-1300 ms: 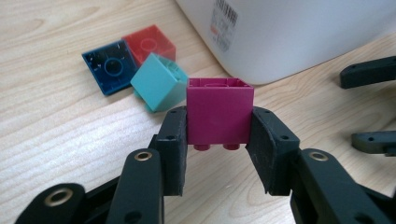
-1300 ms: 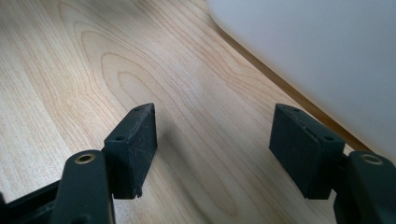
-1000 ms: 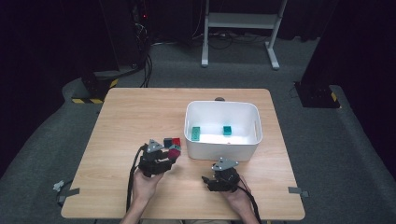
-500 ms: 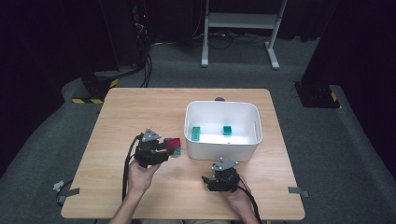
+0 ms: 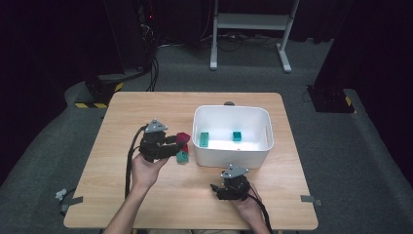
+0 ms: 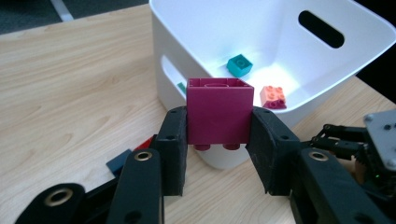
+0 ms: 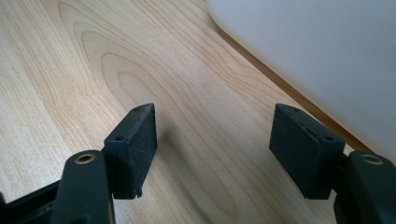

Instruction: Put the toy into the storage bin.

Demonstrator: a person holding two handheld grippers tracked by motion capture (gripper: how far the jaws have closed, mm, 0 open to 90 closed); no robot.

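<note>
We see the left gripper (image 6: pixel 217 135) pinching a magenta block (image 6: pixel 219 112) squarely between its pads, lifted above the table (image 5: pixel 117 195) just left of the white bin (image 5: pixel 263 151). The right gripper (image 7: pixel 212 149) rests near the bin's near wall, jaws spread with bare wood between.
</note>
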